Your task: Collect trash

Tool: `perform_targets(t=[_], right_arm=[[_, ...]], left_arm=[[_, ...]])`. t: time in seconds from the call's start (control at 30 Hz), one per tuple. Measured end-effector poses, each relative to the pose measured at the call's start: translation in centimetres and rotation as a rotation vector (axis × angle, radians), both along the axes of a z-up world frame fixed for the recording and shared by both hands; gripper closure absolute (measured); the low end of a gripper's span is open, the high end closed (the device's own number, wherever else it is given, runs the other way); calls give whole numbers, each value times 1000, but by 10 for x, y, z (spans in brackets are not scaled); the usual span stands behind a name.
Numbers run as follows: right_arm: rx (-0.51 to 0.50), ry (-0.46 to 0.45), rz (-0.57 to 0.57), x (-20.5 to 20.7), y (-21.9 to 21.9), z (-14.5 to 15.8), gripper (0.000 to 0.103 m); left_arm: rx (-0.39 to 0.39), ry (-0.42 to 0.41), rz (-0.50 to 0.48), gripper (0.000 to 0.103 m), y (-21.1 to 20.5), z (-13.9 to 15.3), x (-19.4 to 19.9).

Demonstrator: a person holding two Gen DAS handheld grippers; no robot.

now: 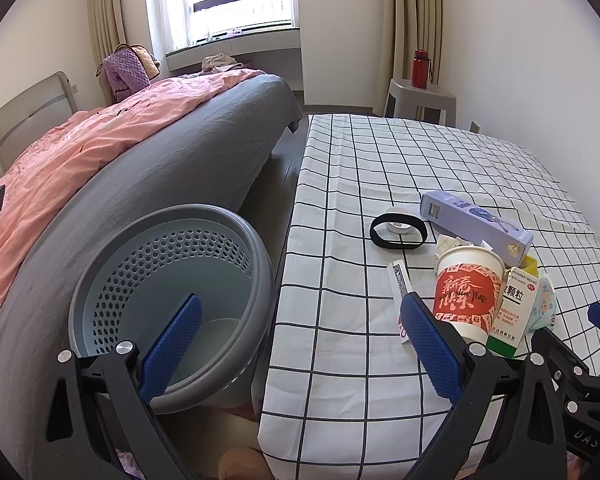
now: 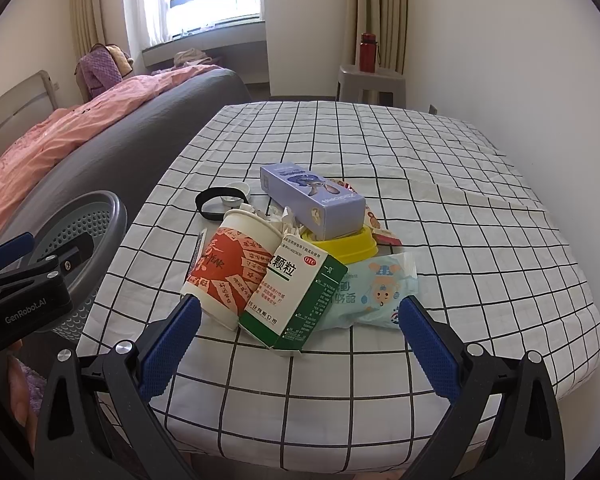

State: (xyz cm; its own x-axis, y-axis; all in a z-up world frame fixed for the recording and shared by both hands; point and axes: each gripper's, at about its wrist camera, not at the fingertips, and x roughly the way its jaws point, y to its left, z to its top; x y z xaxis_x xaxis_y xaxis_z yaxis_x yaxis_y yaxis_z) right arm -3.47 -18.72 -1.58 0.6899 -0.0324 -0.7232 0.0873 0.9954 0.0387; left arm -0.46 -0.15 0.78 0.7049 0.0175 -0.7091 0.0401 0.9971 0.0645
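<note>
right wrist | trash pile (image 2: 300,256) just ahead of wide-open right gripper (image 2: 300,336)

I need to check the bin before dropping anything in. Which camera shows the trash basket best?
The left wrist view: the trash basket sits right under the open left gripper, showing its perforated wall and floor. The right wrist view shows only part of its rim and wall at the left edge, behind the left gripper.

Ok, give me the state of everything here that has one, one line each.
Left gripper: open, empty.
Right gripper: open, empty.
Paper cup: tipped on its side.
Green-and-white box: end flap open, leaning on the cup.
Purple box: lying atop the pile.
Basket: upright beside the table.
</note>
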Motion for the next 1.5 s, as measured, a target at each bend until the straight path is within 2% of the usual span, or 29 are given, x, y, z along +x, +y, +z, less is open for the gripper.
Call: perform_targets(t=[1.5], right_arm=[[6, -2, -5, 1, -1, -1, 6]], left_arm=[[-1, 1, -10, 8, 1, -2, -1]])
